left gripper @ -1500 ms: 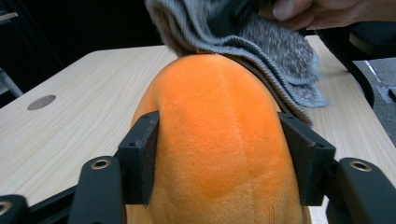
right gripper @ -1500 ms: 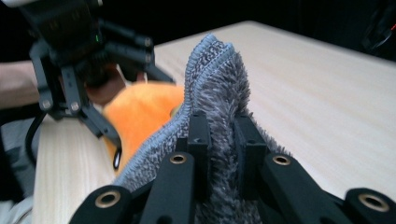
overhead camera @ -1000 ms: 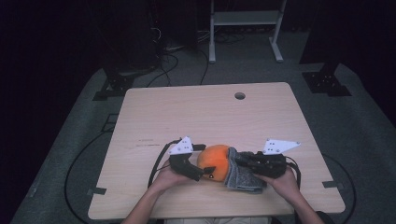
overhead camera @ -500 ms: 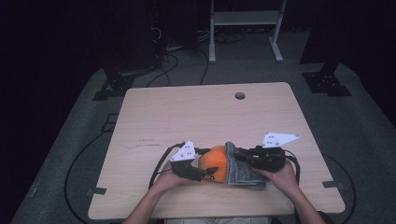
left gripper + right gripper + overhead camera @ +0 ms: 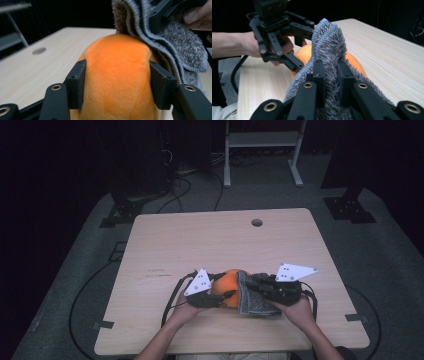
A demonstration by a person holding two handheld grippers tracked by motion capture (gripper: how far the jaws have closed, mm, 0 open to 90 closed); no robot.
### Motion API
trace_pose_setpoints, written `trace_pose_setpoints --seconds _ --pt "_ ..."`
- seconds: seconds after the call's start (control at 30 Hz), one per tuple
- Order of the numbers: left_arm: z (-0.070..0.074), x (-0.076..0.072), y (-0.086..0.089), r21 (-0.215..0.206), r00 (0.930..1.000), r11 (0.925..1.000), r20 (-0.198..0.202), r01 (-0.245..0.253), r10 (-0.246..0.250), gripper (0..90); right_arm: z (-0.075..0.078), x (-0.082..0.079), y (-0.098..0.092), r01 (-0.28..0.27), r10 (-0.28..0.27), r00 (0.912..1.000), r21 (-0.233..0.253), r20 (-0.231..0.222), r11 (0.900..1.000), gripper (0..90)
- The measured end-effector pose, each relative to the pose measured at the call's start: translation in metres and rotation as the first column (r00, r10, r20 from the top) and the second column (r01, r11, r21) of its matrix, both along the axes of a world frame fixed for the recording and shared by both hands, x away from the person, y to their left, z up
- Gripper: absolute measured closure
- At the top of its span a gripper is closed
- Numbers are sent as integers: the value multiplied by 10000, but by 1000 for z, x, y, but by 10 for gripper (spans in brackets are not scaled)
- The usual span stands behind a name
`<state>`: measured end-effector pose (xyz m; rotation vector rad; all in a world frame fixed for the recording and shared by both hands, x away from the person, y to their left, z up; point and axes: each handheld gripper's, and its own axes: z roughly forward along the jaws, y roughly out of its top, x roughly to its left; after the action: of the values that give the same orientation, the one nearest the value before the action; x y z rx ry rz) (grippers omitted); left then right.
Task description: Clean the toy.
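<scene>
Gripping the orange plush object [image 5: 227, 287] from its left side, the left hand-held gripper [image 5: 218, 296] sits near the front edge of the worktop [image 5: 210, 240], slightly left of centre in the high view. In the left gripper view, its two black jaws press against opposite flanks of the orange plush object [image 5: 117, 75], which bulges between them; the jaws stand moderately wide, set by the width of the plush. The person's left hand [image 5: 187, 307] holds this hand-held gripper from below, with a cable trailing off towards the worktop's front left.

The orange plush object rests on the worktop between the two hand-held grippers. A grey towel [image 5: 250, 295] lies draped against its right side, touching it; in the left gripper view the grey towel [image 5: 175, 45] hangs over the plush's upper right shoulder.

The right hand-held gripper [image 5: 260, 285] holds the grey towel. In the right gripper view its jaws are drawn narrow, pinching a raised fold of the grey towel [image 5: 327, 47] between them, with the orange plush object [image 5: 304, 56] visible behind. The person's right hand [image 5: 297, 307] grasps this hand-held gripper near the worktop's front edge.
</scene>
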<state>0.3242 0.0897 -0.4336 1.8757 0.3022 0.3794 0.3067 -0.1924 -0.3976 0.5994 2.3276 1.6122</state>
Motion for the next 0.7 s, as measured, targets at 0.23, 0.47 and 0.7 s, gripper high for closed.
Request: trace_pose_setpoints --seconds 0.23,0.47,0.7 --pt "-6 3 4 129 9983 9999 -571 116 -108 332 -21 13 -12 47 -44 9973 37 -737 10000 791" --pt "-6 2 9 197 9972 9995 -714 243 -229 319 -32 11 -40 714 -736 9888 -215 -1298 9972 791" --pt "-8 1 8 289 9979 9984 -442 489 -476 323 -12 4 -18 -101 134 9976 504 -673 9987 790"
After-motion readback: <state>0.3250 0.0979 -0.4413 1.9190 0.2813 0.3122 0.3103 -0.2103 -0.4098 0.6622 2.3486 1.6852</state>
